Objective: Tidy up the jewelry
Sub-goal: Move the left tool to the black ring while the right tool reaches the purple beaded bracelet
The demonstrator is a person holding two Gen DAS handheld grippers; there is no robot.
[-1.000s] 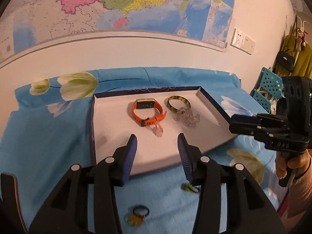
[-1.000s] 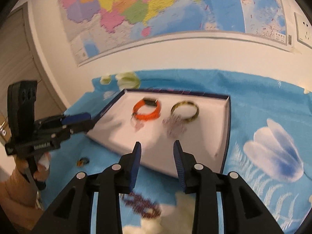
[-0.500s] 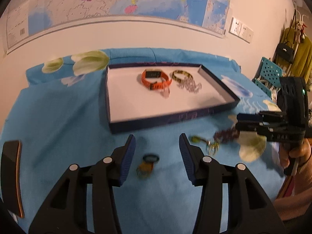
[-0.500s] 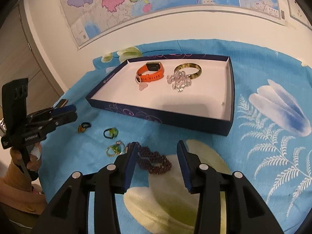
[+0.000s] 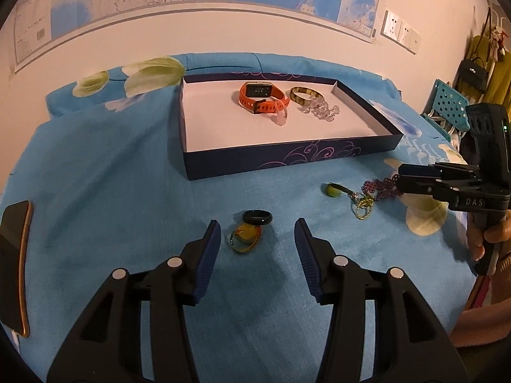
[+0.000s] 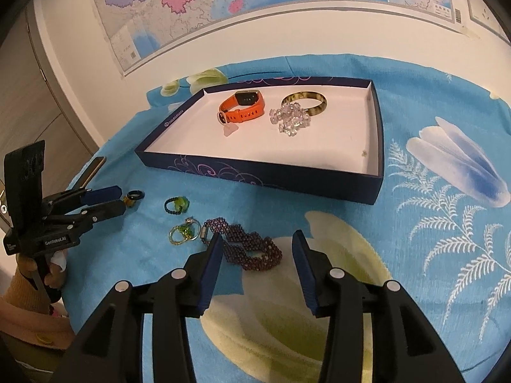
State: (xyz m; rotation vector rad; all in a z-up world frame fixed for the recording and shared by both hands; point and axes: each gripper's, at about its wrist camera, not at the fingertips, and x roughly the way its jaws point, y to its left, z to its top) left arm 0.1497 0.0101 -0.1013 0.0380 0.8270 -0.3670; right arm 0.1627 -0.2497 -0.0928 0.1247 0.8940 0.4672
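My left gripper (image 5: 256, 223) stands open low over the blue cloth, with a black ring (image 5: 257, 216) and an amber ring (image 5: 245, 239) lying between its tips, untouched. My right gripper (image 6: 258, 234) has its jaws opening; a purple bead bracelet (image 6: 252, 249) lies on the cloth between its fingers, and the pads do not press it. Behind them a dark blue tray (image 5: 287, 159) holds an orange watch (image 5: 263, 97), a tortoiseshell bangle (image 5: 303, 94) and a clear crystal bracelet (image 5: 321, 108).
A green bead ring (image 6: 177, 206) and gold-green rings (image 6: 183, 234) lie between the two grippers. A phone (image 5: 14, 265) rests at the cloth's left edge. The wall with a map rises behind the tray. A hand holds each gripper's handle.
Both grippers drew back from above the tray and sank toward the loose jewelry on the cloth. The jaws of both stand wider than a second ago.
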